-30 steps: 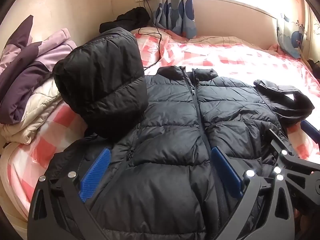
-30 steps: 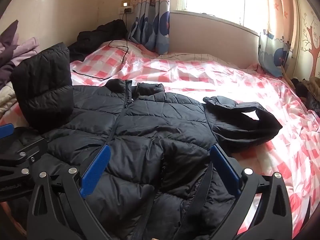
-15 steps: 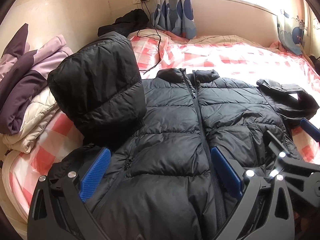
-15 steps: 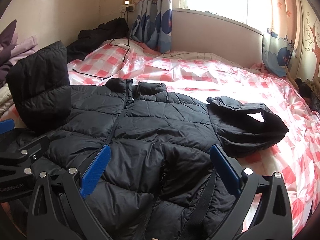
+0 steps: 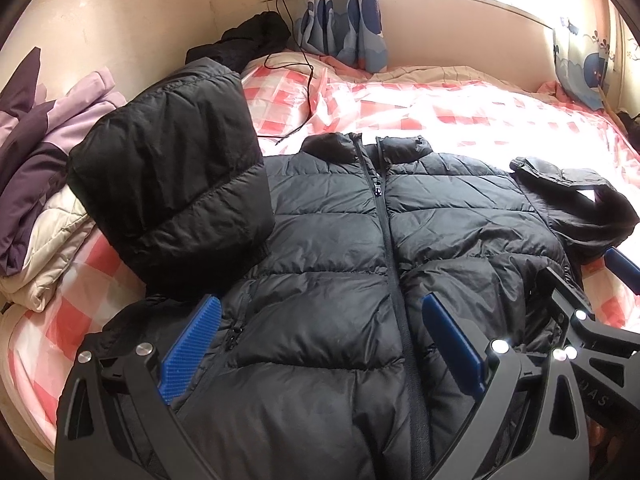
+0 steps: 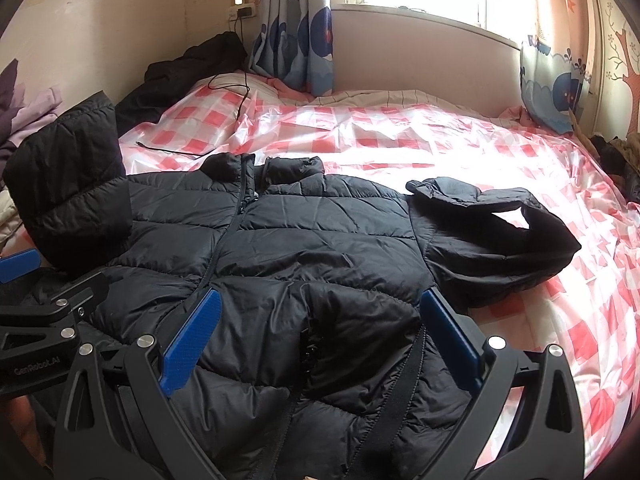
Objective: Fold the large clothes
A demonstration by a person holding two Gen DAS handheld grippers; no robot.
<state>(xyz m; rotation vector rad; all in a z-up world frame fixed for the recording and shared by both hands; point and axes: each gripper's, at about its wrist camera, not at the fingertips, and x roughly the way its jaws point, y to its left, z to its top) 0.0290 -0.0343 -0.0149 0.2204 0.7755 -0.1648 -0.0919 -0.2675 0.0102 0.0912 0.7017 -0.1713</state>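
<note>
A black puffer jacket (image 5: 336,248) lies front up and zipped on the bed, collar toward the window. Its left sleeve (image 5: 172,184) is doubled over and bulges up at the left shoulder. The other sleeve (image 6: 500,236) curls in a loop on the right. My left gripper (image 5: 320,308) hovers open over the lower left front, nothing between its blue pads. My right gripper (image 6: 320,300) is open too, over the lower right front near the hem. Each one shows at the edge of the other's view: the right gripper (image 5: 580,320) and the left gripper (image 6: 44,280).
The bed wears a pink checked cover (image 6: 400,136). A pile of purple and cream clothes (image 5: 40,184) lies at the left edge. Another black garment (image 5: 248,40) sits by the wall, with a charging cable (image 5: 304,76) trailing across a pillow. Curtains and a window lie beyond.
Both grippers stay open above the jacket's lower front, and the views drift only slightly. The jacket and its sleeves have not moved.
</note>
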